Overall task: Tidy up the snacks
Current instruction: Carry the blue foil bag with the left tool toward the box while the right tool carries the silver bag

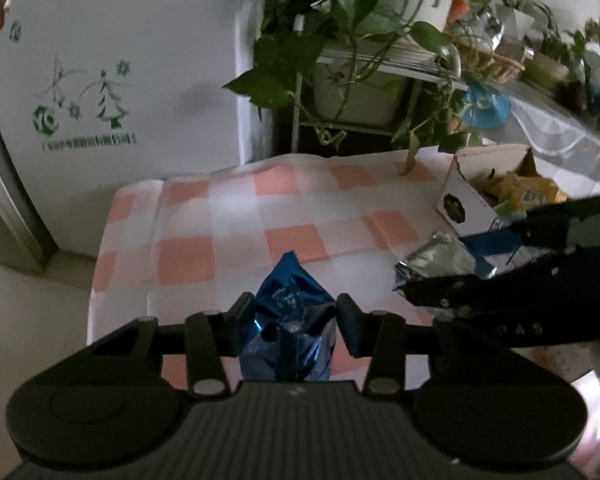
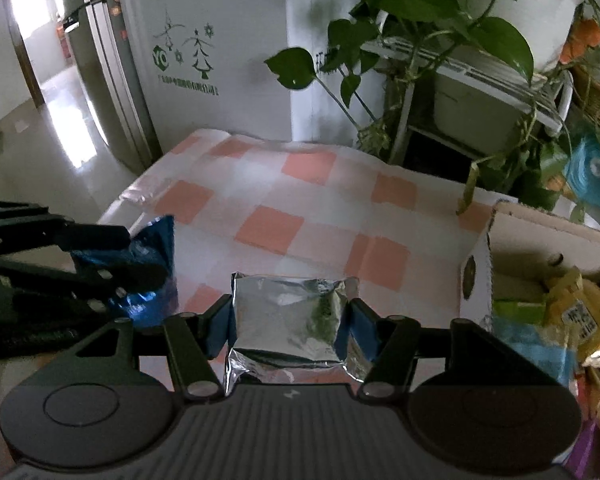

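Note:
My left gripper is shut on a shiny blue snack packet, held above the near edge of the pink-and-white checked tablecloth. My right gripper is shut on a silver foil snack packet, also above the cloth. In the left wrist view the right gripper and its silver packet are at the right. In the right wrist view the left gripper with the blue packet is at the left.
An open cardboard box with yellow and green snack packets stands at the table's right side. Potted trailing plants on a white rack hang over the far edge. A white fridge stands behind left.

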{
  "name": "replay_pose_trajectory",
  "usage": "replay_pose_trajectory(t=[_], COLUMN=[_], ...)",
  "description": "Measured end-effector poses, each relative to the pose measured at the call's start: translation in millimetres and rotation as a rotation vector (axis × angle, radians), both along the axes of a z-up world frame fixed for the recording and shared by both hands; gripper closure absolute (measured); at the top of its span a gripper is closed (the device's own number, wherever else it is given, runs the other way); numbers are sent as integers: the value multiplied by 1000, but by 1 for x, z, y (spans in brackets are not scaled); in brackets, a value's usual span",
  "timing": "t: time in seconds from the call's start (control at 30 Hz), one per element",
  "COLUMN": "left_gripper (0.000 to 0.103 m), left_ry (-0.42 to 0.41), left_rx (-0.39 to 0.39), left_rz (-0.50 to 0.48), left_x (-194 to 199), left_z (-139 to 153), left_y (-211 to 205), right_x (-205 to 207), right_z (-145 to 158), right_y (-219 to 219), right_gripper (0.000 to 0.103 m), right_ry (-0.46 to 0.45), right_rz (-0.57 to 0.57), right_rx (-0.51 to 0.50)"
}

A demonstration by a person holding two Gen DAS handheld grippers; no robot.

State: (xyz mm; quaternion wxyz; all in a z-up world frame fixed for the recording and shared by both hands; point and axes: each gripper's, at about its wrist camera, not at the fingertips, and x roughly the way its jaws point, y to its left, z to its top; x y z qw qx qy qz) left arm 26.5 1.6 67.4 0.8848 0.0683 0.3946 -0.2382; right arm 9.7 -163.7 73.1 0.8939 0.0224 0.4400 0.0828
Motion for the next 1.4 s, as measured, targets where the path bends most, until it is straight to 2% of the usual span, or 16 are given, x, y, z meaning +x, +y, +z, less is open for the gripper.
replay_pose_trajectory(t=[0.07, 0.13, 0.2, 0.3, 0.53, 0.63, 0.7, 0.87, 1.1, 1.4], left_gripper=[55, 46, 34, 31, 27, 28, 41, 48, 48, 48], left_ry=[18, 32, 58, 96, 157, 169, 162, 129, 32, -16], left_rx=[8, 37, 18, -14, 8, 58, 86, 83, 103, 78], left_rz=[11, 38, 61, 62, 47, 29, 11, -15, -33, -60], left_x=[4, 9, 13, 16, 18, 14, 11, 3, -6, -13], left_z=[-2, -8, -13, -19, -38, -45, -48, -41, -16, 1], left_y=[6, 12, 20, 28, 28, 24, 22, 22, 10, -12], right_x=[-1, 0, 1, 3, 10, 13, 15, 14, 5, -9], right_z=[-2, -4, -5, -5, -6, -6, -7, -6, 3, 20], right_y=[-4, -6, -9, -9, 4, 6, 7, 11, 8, -8], right_gripper=[35, 35, 35, 35, 35, 35, 35, 35, 35, 35], right_ry=[12, 22, 29, 30, 27, 29, 32, 28, 2, -38], right_rz=[-8, -19, -33, -37, 4, 16, 22, 56, 75, 55], right_rx=[1, -7, 1, 37, 58, 59, 54, 32, 0, -12])
